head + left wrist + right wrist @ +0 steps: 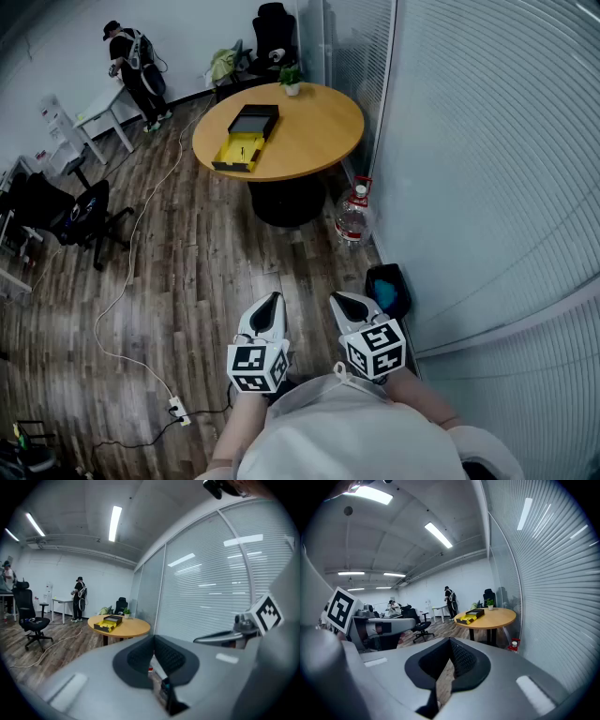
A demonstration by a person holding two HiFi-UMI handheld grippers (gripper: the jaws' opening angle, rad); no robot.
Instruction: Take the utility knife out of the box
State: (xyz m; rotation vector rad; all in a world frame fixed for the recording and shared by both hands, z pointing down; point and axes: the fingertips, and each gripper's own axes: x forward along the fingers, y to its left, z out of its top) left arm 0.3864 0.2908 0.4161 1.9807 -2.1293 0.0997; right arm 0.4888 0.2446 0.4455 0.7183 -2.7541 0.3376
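Observation:
An open box (pixel 246 136) with a black half and a yellow half lies on the round wooden table (pixel 319 141), far ahead of me. A small dark item shows in the yellow half, too small to identify. The box also shows in the left gripper view (pixel 108 622) and the right gripper view (pixel 470 616). Both grippers are held close to my body, well short of the table. My left gripper (pixel 273 300) (pixel 153 639) is shut and empty. Beside it, my right gripper (pixel 339 300) (pixel 451 641) is also shut with nothing in it.
A water bottle (pixel 352 217) stands on the wood floor by the table's base, and a blue-lined bin (pixel 387 286) sits near the blind-covered glass wall on the right. An office chair (pixel 80 211), a cable with power strip (pixel 178 410), a potted plant (pixel 292 80) and a person (pixel 131 66) are around.

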